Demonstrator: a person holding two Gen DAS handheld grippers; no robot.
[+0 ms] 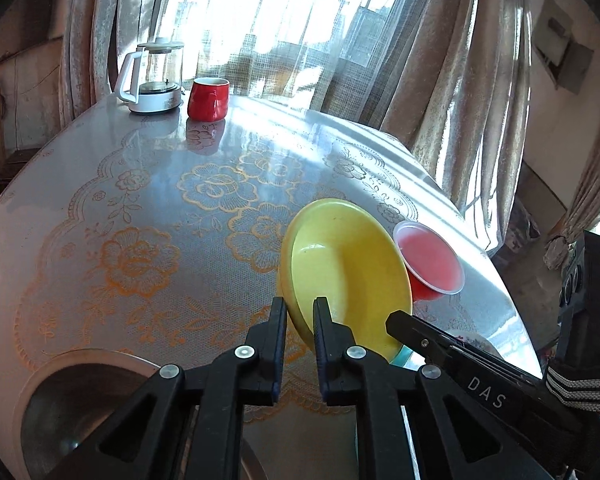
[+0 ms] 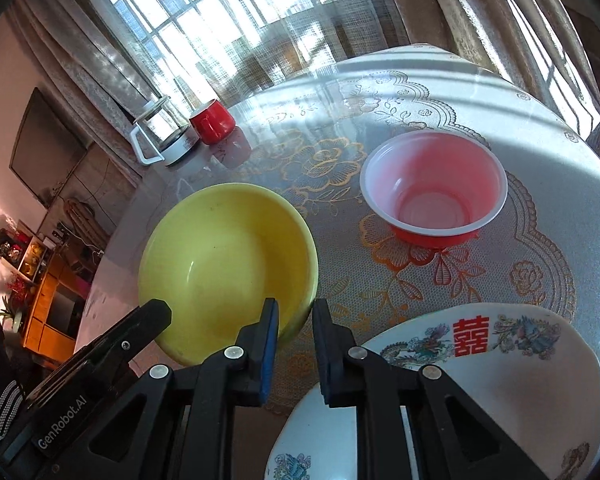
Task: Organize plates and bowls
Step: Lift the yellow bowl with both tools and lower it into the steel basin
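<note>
We look across a round table (image 1: 100, 208) under a lace-patterned cover. Smaller than the table comes the decorated plate (image 2: 500, 360) with a red character, lying at the near right edge, then the yellow bowl (image 2: 224, 264), which is lifted and tilted above the cover. Smaller again is the red bowl (image 2: 432, 188) with a white rim, standing upright and apart from the yellow one. At the far edge stand a glass kettle (image 1: 156, 76) and a red mug (image 1: 208, 98), touching nothing we handle.

Both tools pinch the yellow bowl's wall at its near rim. The left gripper (image 1: 300, 320) has its 2 jaws narrowed onto the rim, 1 inside and 1 outside. The right gripper (image 2: 296, 320) looks clamped likewise, though its outer jaw hides the contact.

We judge the risk to be slippage: a smooth rim held by 2 narrow pinches set close together could twist or drop if the hands drift apart or tilt unevenly. A swing to the right could also knock the light red bowl over.

The left view shows a steel basin (image 1: 80, 408) at the near left and a teal edge under the yellow bowl, possibly a second dish. The right view alone shows the plate and the red bowl's empty inside.
</note>
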